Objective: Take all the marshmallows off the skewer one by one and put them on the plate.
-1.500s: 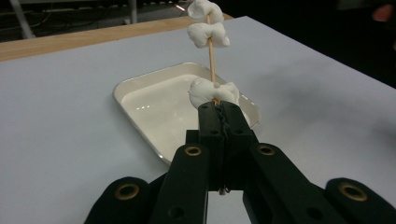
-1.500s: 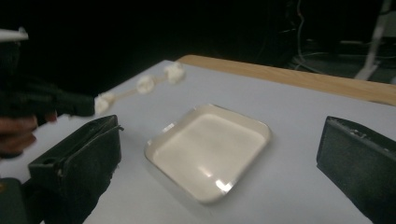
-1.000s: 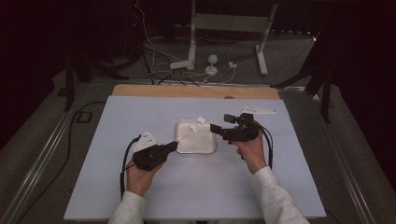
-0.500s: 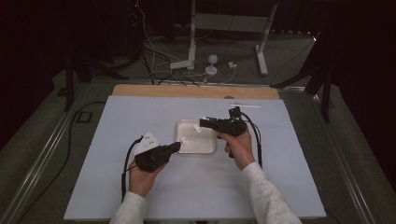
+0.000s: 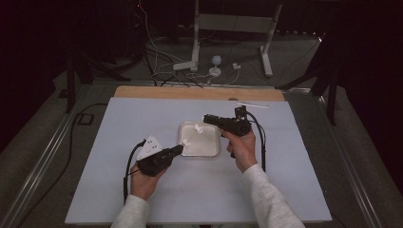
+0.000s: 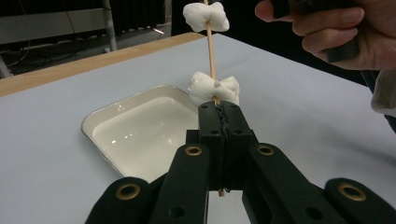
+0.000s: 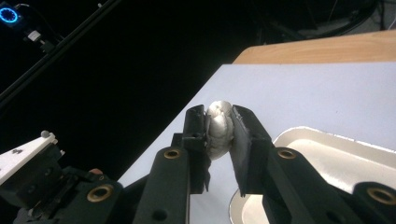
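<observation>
My left gripper [image 6: 219,109] is shut on a thin wooden skewer [image 6: 210,51] that stands up from its jaws over the white tray [image 6: 140,135]. Two white marshmallows are threaded on it, one [image 6: 214,88] just above the jaws and one [image 6: 205,16] higher up. In the high view the left gripper [image 5: 178,149] sits at the tray's near left corner. My right gripper [image 5: 206,117] reaches in from the right above the tray's far edge. Its jaws have just been closing, and the right gripper [image 7: 218,114] now squeezes a marshmallow [image 7: 218,135]. Whether that one sits on the skewer I cannot tell.
The tray [image 5: 199,151] lies mid-table on a pale blue mat with a wooden strip [image 5: 199,93] along the far edge. A thin white stick [image 5: 252,105] lies at the back right. Cables and a metal stand [image 5: 197,42] occupy the floor beyond.
The right gripper has moved left from beside the tray to the skewer's top and its jaws have shut on a marshmallow. The left gripper has stayed put.
</observation>
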